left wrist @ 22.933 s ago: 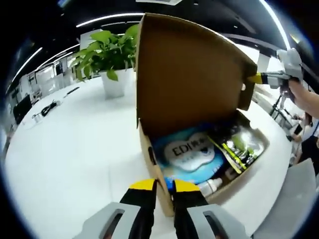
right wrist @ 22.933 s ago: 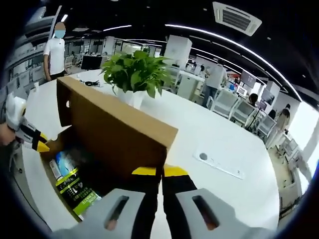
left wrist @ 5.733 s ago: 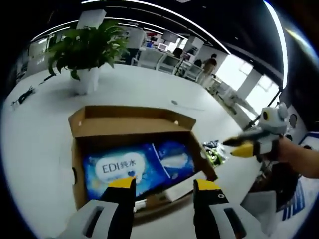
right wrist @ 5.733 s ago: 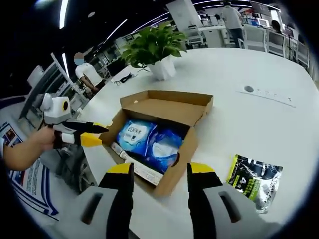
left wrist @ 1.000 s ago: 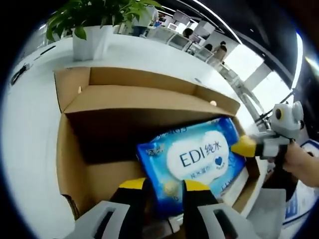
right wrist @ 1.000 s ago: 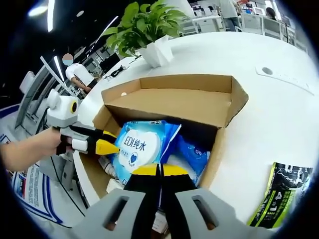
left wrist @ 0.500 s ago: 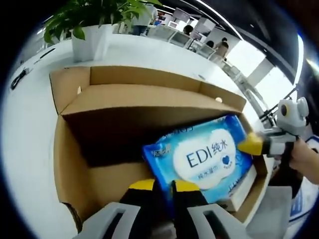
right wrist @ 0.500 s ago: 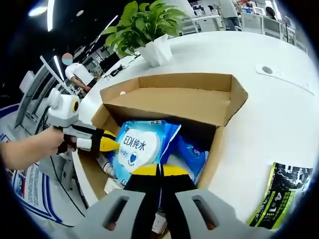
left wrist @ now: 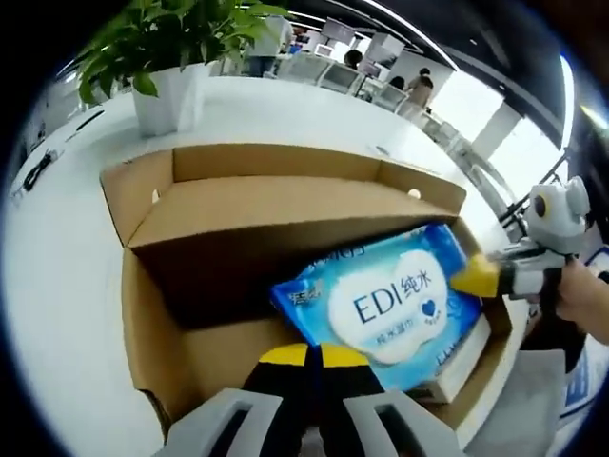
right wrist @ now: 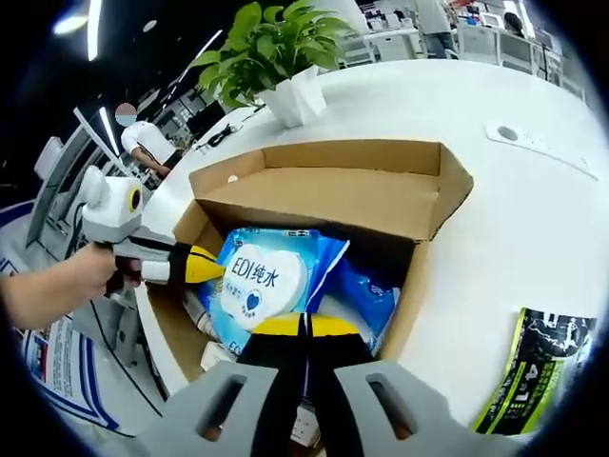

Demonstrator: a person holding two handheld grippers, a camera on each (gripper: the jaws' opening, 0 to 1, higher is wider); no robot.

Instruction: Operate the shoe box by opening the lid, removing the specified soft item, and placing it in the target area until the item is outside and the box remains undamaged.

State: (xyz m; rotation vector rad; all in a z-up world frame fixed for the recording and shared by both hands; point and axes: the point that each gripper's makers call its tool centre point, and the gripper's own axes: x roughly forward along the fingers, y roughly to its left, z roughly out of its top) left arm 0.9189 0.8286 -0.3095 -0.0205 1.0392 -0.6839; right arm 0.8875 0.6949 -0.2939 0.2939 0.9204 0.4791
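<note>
Wipes pack (left wrist: 395, 305) lies tilted across the open shoe box (left wrist: 238, 205), each gripper clamped on an opposite end: left gripper (left wrist: 309, 355), right gripper (right wrist: 304, 326)

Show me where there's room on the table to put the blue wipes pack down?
Bare white table lies right of the shoe box, between the potted plant and the black-green packet. Inside the box it is crowded: the blue wipes pack fills it.
</note>
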